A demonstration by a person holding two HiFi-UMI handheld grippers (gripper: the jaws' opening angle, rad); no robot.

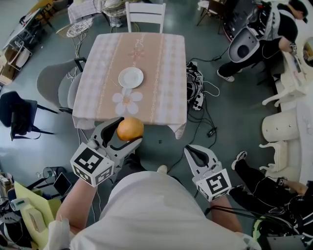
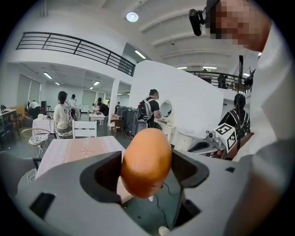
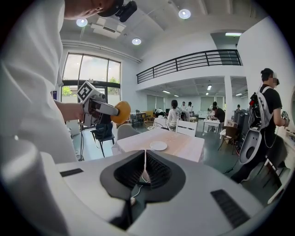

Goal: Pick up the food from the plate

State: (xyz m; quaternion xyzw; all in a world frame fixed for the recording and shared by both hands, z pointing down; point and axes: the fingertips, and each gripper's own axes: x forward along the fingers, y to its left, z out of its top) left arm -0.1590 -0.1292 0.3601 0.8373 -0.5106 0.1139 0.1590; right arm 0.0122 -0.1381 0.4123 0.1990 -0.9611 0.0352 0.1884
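Note:
A round orange food item (image 1: pixel 130 129) (image 2: pixel 145 161) is clamped between the jaws of my left gripper (image 1: pixel 128 132) (image 2: pixel 146 171), held in the air in front of the table's near edge. The right gripper view also shows this orange food (image 3: pixel 122 112) off to the left. The white plate (image 1: pixel 131 77) (image 3: pixel 158 145) lies bare at the middle of the checked tablecloth table (image 1: pixel 161 58). My right gripper (image 1: pixel 195 152) (image 3: pixel 145 162) hangs low at the right, over the floor, its jaws shut together with nothing between them.
A white chair (image 1: pixel 145 14) stands at the table's far side and a grey chair (image 1: pixel 54 83) at its left. Cables and a black device (image 1: pixel 195 88) lie on the floor to the right. People (image 1: pixel 264 34) and white seats (image 1: pixel 281 127) are further right.

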